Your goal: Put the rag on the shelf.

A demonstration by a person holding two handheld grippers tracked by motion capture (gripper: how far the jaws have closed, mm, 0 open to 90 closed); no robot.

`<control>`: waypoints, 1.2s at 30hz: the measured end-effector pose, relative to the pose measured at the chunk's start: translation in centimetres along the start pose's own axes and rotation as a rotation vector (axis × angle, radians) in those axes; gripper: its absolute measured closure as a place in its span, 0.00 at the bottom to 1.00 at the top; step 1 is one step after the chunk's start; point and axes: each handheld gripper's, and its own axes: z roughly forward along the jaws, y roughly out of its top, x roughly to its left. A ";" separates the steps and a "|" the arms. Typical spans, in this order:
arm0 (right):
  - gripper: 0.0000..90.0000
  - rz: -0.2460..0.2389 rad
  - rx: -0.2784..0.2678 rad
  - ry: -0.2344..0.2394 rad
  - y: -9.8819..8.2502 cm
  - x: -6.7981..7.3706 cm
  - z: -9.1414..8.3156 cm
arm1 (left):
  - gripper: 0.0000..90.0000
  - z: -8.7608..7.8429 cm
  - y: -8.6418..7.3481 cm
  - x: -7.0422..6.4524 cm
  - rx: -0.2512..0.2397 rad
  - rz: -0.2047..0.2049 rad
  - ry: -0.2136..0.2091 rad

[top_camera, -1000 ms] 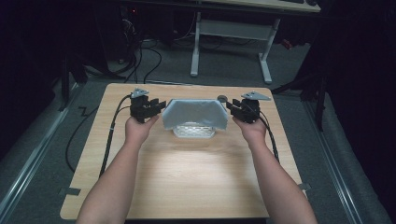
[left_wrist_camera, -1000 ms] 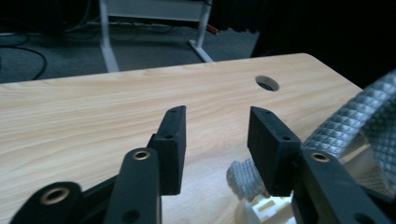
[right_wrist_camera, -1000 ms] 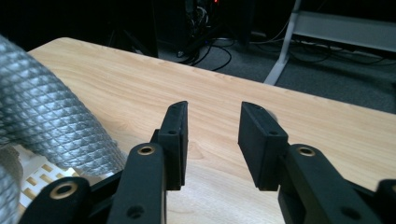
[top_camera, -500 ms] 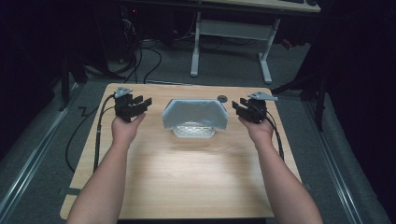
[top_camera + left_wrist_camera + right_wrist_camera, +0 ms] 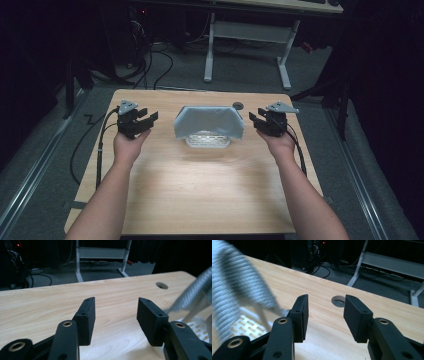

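A white slotted basket [image 5: 208, 140] stands at the table's far middle, draped with a grey-blue striped cloth [image 5: 207, 121]. My left gripper [image 5: 147, 120] hovers open to the left of it, well apart, with nothing between its jaws. To the right of the basket my right gripper [image 5: 254, 120] is open too and holds nothing. In the left gripper view the gripper [image 5: 116, 315] faces bare wood, the cloth [image 5: 192, 293] at the right edge. In the right gripper view the gripper [image 5: 325, 315] points toward a cable hole [image 5: 338, 300], with the cloth [image 5: 239, 285] and basket [image 5: 247, 325] at the left.
The wooden table [image 5: 200, 190] has a round cable hole [image 5: 238, 105] near its far edge. Beyond it a white desk frame [image 5: 250, 35] stands on grey carpet among cables [image 5: 150, 60]. Black cables [image 5: 100, 145] trail from the left gripper over the table's left edge.
Both grippers have let go of the cloth and drawn outward from the basket, the left one leftward, the right one rightward. The cloth now lies draped over the basket.
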 end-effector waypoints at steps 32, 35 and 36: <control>0.44 -0.086 0.078 0.061 -12.1 7.4 -10.1 | 0.48 -8.8 -14.4 -10.1 0.233 0.075 -0.158; 0.46 -0.065 0.131 0.084 -14.2 8.2 -10.3 | 0.46 -9.0 -15.0 -11.0 0.263 0.005 -0.207; 0.46 -0.087 0.144 0.087 -14.4 8.3 -10.2 | 0.46 -9.0 -14.8 -11.2 0.263 0.027 -0.212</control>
